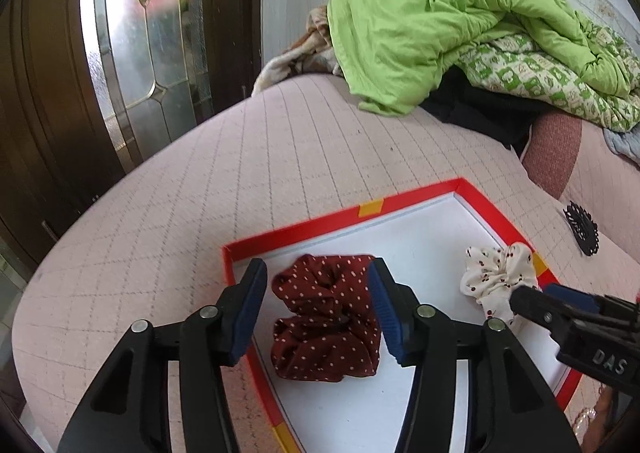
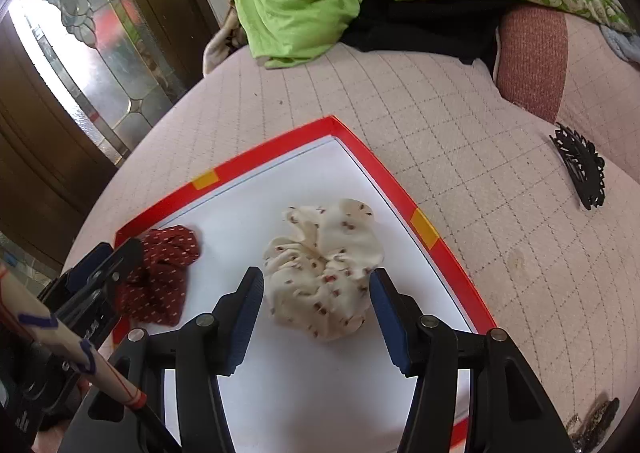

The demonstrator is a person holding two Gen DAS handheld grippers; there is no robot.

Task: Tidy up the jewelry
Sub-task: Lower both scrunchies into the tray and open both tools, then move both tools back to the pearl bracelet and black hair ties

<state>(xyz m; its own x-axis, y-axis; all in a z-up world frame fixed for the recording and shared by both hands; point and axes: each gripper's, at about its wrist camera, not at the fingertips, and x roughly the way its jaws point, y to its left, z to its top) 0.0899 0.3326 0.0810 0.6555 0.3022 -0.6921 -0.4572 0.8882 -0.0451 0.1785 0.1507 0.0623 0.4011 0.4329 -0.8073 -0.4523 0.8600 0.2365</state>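
A dark red dotted scrunchie [image 1: 326, 317] lies in a red-rimmed box lid [image 1: 304, 231] with a white floor. My left gripper [image 1: 316, 309] is open with its fingers either side of the scrunchie. A cream scrunchie with small red prints [image 2: 322, 269] lies in the same lid [image 2: 256, 159]. My right gripper [image 2: 316, 315] is open around it. The right gripper also shows in the left wrist view [image 1: 536, 299] beside the cream scrunchie [image 1: 498, 271]. The red scrunchie [image 2: 160, 277] and the left gripper [image 2: 102, 265] show in the right wrist view.
The lid sits on a pink quilted bed [image 1: 240, 157]. A black hair claw [image 2: 580, 171] lies on the bed to the right. Some jewelry [image 2: 592, 425] lies near the right front. A green duvet [image 1: 432, 21] is piled at the back. A glass door [image 1: 132, 33] stands left.
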